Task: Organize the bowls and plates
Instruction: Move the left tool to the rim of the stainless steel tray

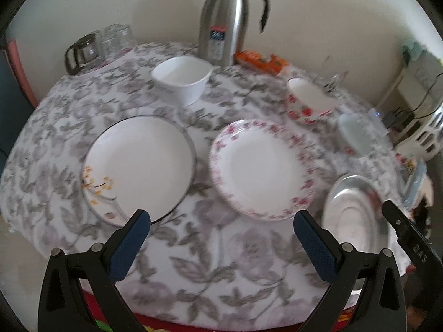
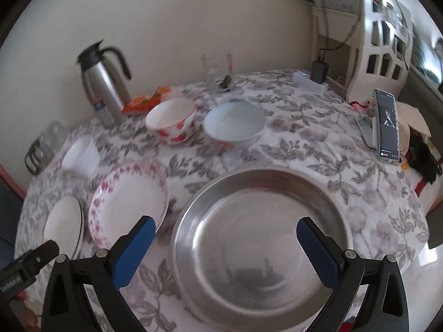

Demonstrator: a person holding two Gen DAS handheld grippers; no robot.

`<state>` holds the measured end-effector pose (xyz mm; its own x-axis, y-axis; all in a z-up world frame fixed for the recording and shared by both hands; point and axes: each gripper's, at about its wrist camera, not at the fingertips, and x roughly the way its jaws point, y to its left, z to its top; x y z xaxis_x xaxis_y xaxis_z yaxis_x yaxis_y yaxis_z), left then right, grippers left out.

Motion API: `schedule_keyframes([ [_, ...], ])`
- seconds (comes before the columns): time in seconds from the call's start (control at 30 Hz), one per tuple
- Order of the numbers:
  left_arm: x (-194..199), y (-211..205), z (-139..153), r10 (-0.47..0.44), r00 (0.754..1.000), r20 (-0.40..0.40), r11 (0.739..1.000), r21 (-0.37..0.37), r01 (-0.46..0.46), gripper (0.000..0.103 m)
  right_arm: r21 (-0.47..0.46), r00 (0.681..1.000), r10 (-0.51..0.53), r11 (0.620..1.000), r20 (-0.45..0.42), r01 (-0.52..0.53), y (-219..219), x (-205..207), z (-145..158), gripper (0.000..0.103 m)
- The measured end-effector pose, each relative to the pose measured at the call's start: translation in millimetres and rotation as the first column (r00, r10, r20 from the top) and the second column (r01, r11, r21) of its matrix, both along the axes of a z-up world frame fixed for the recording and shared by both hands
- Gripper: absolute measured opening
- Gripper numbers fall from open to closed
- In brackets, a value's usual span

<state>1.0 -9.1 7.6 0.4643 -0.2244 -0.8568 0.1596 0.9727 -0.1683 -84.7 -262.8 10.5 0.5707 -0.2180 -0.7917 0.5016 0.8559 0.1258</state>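
Crockery lies spread over a round worktop with a grey-flowered cloth, and nothing is stacked yet. Both grippers hang above the near edge with their blue pads spread wide, and neither holds anything.

The left gripper points at the strip of cloth between two plates. The plate with the dark rim and yellow flowers lies ahead and to its left, its near edge just beside the left pad. The pink-flowered plate lies ahead and a little to the right, close to the right pad. The two plates sit side by side without touching.

The right gripper is centred over the steel plate, which lies straight in front of it, nearest to the table edge. This plate is wider than the gap between the pads, so I think the gripper must take it by the near rim and not across the body.

The bowls stand further back: a white bowl behind the dark-rimmed plate, and a strawberry bowl with a pale blue bowl just beside it, behind the steel plate. A steel flask stands at the wall.

To my judgement the steel plate belongs to the right hand and the two china plates to the left, which is nearer to them. The plates are round, so there is no long axis to consider.
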Motion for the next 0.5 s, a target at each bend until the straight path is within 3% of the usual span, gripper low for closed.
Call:
schedule_keyframes([
  [0.17,-6,-18,18,-0.036,0.990,0.135,0.997,-0.067,0.046,0.103,0.047,0.991,-0.134,0.990,-0.008,0.135,-46,-13,-9,0.103],
  [0.3,-14,-35,29,-0.077,0.971,0.227,0.991,-0.092,0.100,0.103,0.026,0.975,-0.221,0.975,-0.023,0.222,-73,-27,-15,0.103],
  [0.5,-11,-65,21,-0.179,0.965,0.190,0.979,-0.058,0.193,0.103,0.089,0.955,-0.291,0.951,-0.057,0.295,-101,-40,-29,0.103],
])
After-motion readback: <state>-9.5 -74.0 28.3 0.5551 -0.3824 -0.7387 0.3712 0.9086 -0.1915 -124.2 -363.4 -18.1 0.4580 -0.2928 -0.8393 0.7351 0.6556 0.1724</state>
